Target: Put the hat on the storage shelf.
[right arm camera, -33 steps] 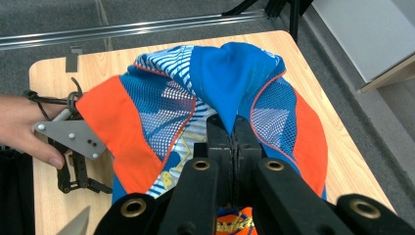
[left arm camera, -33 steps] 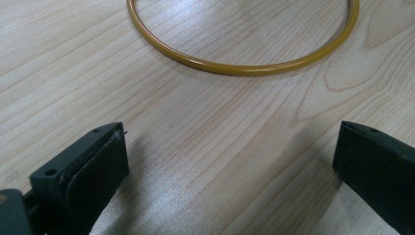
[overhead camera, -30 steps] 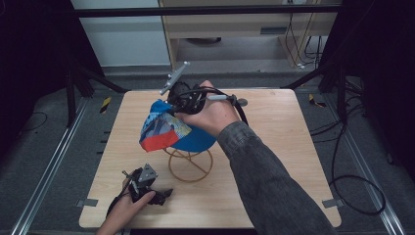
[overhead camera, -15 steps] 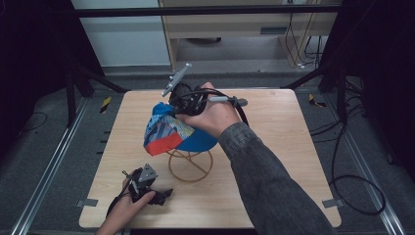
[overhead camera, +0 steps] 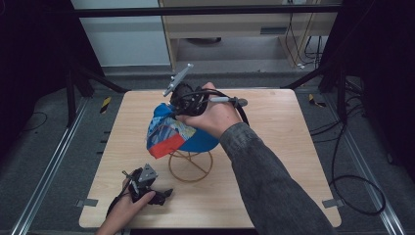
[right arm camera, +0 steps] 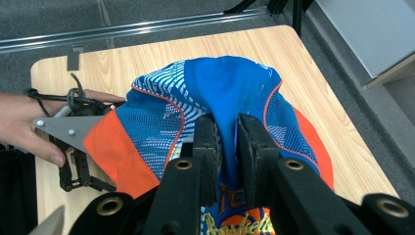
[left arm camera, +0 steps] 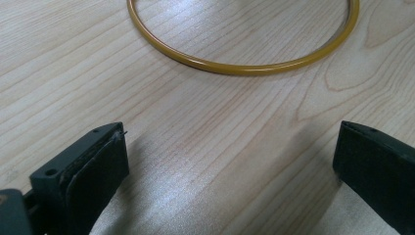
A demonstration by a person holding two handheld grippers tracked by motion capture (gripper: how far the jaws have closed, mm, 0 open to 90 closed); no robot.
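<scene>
A blue, orange and white cap [overhead camera: 176, 134] hangs over a yellow wire stand [overhead camera: 191, 166] at the middle of the wooden table. My right gripper [overhead camera: 182, 110] is shut on the cap's blue crown fabric [right arm camera: 226, 128], pinched between both jaws. The cap's orange brim [right arm camera: 110, 147] points toward the left gripper in the right gripper view. My left gripper [overhead camera: 161, 194] rests low on the table near the front left, open, with nothing between its jaws. Ahead of it lies the stand's yellow ring base [left arm camera: 244, 63].
The table [overhead camera: 284, 161] has bare wood to the right of the stand and at the back left. A metal rail [overhead camera: 49, 166] runs along the left side on the floor. Cables [overhead camera: 352, 196] lie on the floor at the right.
The right gripper has carried the cap slightly lower and toward the stand, and the cap's brim has swung a little. The left gripper has stayed put.
</scene>
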